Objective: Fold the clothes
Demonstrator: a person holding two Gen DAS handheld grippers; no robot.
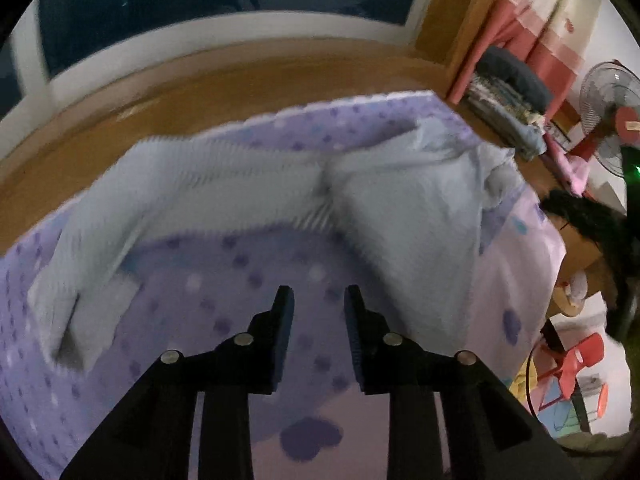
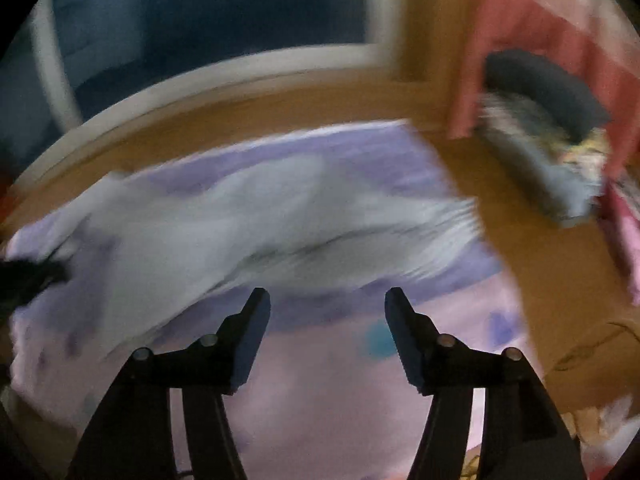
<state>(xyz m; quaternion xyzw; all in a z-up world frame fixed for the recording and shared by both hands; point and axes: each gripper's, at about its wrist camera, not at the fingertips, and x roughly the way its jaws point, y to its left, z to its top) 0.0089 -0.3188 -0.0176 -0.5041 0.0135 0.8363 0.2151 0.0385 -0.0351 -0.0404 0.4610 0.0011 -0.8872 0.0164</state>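
**Q:** State the condition of each hand-held gripper.

**A:** My left hand-held gripper (image 1: 319, 294) points down at the bed. Its jaws stand a little apart, with nothing between them; only the purple dotted sheet (image 1: 240, 292) shows in the gap. My right hand-held gripper (image 2: 327, 296) has its jaws set wider, also with nothing between them. Neither one has hold of any cloth.

**Q:** Where is the garment?

**A:** The pale blue striped garment (image 1: 248, 196) lies on the sheet, beyond both sets of fingertips. In the left wrist view it spreads across the bed from the left edge to the right, with one part bunched near the bed's far right corner. In the right wrist view the same garment (image 2: 224, 224) lies beyond the fingertips and to the left; that view is blurred, so I cannot tell its folds.

**Q:** What surrounds the bed?

**A:** A wooden floor (image 1: 240, 76) beyond it, and a pink curtain (image 1: 532, 28) at the upper right.
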